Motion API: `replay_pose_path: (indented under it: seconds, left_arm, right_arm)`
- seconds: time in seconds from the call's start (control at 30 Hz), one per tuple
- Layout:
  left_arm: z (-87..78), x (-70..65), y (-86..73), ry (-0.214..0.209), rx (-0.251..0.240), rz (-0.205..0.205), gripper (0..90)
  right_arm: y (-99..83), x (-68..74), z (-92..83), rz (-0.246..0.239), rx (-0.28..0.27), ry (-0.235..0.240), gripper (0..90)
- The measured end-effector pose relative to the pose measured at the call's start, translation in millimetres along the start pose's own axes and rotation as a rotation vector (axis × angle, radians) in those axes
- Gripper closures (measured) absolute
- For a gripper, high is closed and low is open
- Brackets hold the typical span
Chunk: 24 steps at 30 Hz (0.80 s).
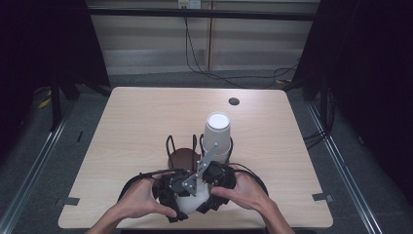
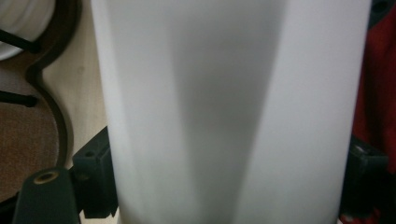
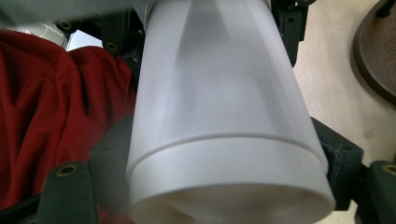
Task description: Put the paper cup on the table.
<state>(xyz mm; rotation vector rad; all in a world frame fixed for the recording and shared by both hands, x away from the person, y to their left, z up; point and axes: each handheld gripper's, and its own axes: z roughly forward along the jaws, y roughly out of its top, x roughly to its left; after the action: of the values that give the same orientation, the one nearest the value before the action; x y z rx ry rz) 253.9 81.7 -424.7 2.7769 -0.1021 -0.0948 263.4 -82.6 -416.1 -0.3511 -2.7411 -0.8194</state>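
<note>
Both grippers are meeting at the near edge of the table [image 1: 136, 112], and a white paper cup [image 3: 219, 107] is lying between them. The right gripper [image 1: 207, 192] is clamping that cup: in the right gripper view its black jaws are sitting against either side of the cup's wall close to the rolled rim, which is facing the camera. The left gripper [image 1: 173, 197] is coming at the same cup from the opposite end, and in the left gripper view its jaws are standing on both sides of the cup's wall (whether the pads are actually pressing on it cannot be told from that close-up). A person's hands are wrapping around each gripper body, and red cloth [image 3: 51, 116] is showing just behind the cup in the right gripper view. Just beyond the grippers a black wire cup holder [image 1: 182, 146] is standing on a round brown base, with its loops rising upward. In the holder's right side, farther from the grippers, a stack of white cups [image 1: 216, 134] is sitting upside down. Far beyond it, a small dark hole [image 1: 234, 101] is marking the tabletop.
</note>
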Motion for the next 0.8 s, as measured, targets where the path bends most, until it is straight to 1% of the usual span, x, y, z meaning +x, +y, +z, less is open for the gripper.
replay_pose_path:
  seconds: [0.03,0.1,0.13,0.2,0.23,0.3,0.33,0.37,0.43,0.5,0.53,0.6,0.7,0.73,0.8]
  left_arm:
    - [-0.2,-0.4,-0.9,0.001,-0.019,-0.014,14.4]
    - [-0.2,-1.8,-2.1,0.004,-0.049,-0.042,13.9]
    - [-0.8,-1.5,-2.3,0.007,-0.051,-0.038,13.9]
    - [-1.2,-0.8,-2.3,0.01,-0.062,-0.055,13.6]
    - [-0.8,-0.6,-2.9,0.016,-0.066,-0.054,13.7]
    - [-0.8,1.3,-4.1,0.025,-0.065,-0.05,13.7]
    - [-1.4,1.3,-4.7,0.022,-0.067,-0.047,13.7]
    - [-1.7,1.2,-5.5,0.022,-0.075,-0.04,13.7]
    - [-1.7,1.0,-5.9,0.038,-0.081,-0.021,13.7]
    - [-1.2,2.4,-8.1,0.06,-0.095,-0.031,13.4]
    - [-1.0,3.6,-8.7,0.061,-0.098,-0.037,13.3]
    - [-0.9,4.1,-9.3,0.068,-0.1,-0.042,12.5]
    - [-2.6,3.8,-11.4,0.078,-0.13,-0.023,12.3]
    - [-3.5,3.8,-12.5,0.078,-0.144,-0.027,11.8]
    - [-5.5,4.4,-14.1,0.075,-0.168,-0.021,11.5]
  right_arm:
    - [-0.7,-0.3,-1.9,0.007,-0.012,-0.006,23.9]
    - [-1.0,-0.7,-2.8,-0.001,-0.026,-0.007,24.0]
    - [-1.0,-0.7,-2.8,-0.001,-0.026,-0.007,24.0]
    - [-0.9,-0.5,-2.8,0.002,-0.031,-0.015,24.0]
    - [-0.9,0.2,-3.3,0.013,-0.024,-0.017,24.1]
    - [-0.8,-0.9,-3.2,0.007,-0.028,-0.027,24.3]
    - [-0.7,-1.4,-3.1,0.001,-0.032,-0.029,24.4]
    - [-0.6,-1.2,-3.0,0.003,-0.031,-0.029,24.4]
    - [-0.3,-1.3,-2.2,-0.002,-0.032,-0.035,24.5]
    - [-0.5,-1.6,-2.7,0.007,-0.03,-0.04,24.6]
    - [-0.8,-2.2,-2.8,0.004,-0.039,-0.048,24.6]
    - [-1.1,-2.5,-3.4,0.009,-0.037,-0.051,24.6]
    - [-2.0,-3.0,-4.7,0.021,-0.036,-0.054,24.6]
    - [-2.2,-2.8,-5.9,0.027,-0.049,-0.053,24.5]
    - [-2.3,-3.0,-6.6,0.025,-0.05,-0.047,24.4]
